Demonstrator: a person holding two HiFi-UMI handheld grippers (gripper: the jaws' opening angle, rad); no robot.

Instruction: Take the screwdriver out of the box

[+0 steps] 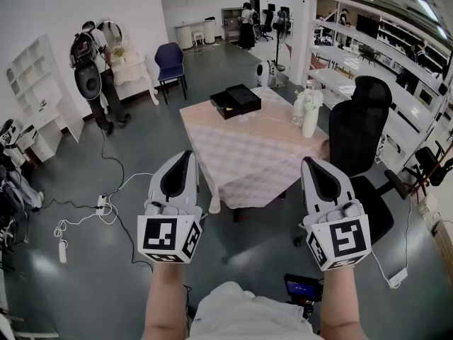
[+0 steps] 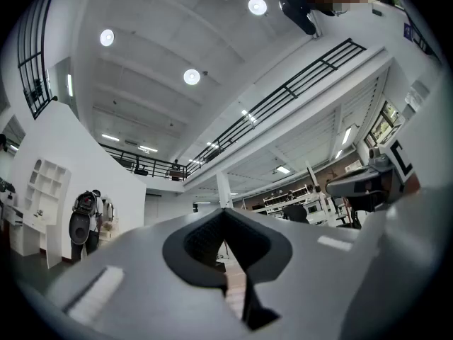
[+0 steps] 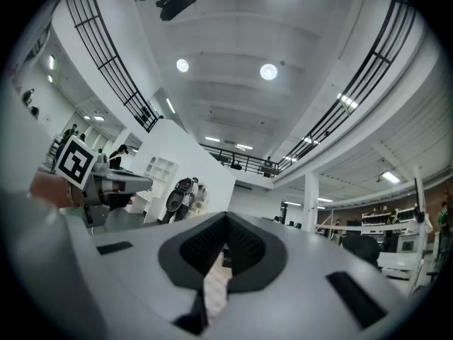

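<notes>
A black box lies open on the far end of a table with a pale checkered cloth. No screwdriver shows from here. Both grippers hover well short of the table's near edge, pointing toward it. My left gripper is shut with nothing in it, and its jaws meet at the tip in the left gripper view. My right gripper is also shut and empty, as the right gripper view confirms. Both gripper views look up at the ceiling and hall, with only a sliver of the table between the jaws.
A white vase with flowers stands at the table's right edge. A black office chair sits just right of the table. A blue chair and a person with a backpack are beyond, left. Cables and a power strip lie on the floor.
</notes>
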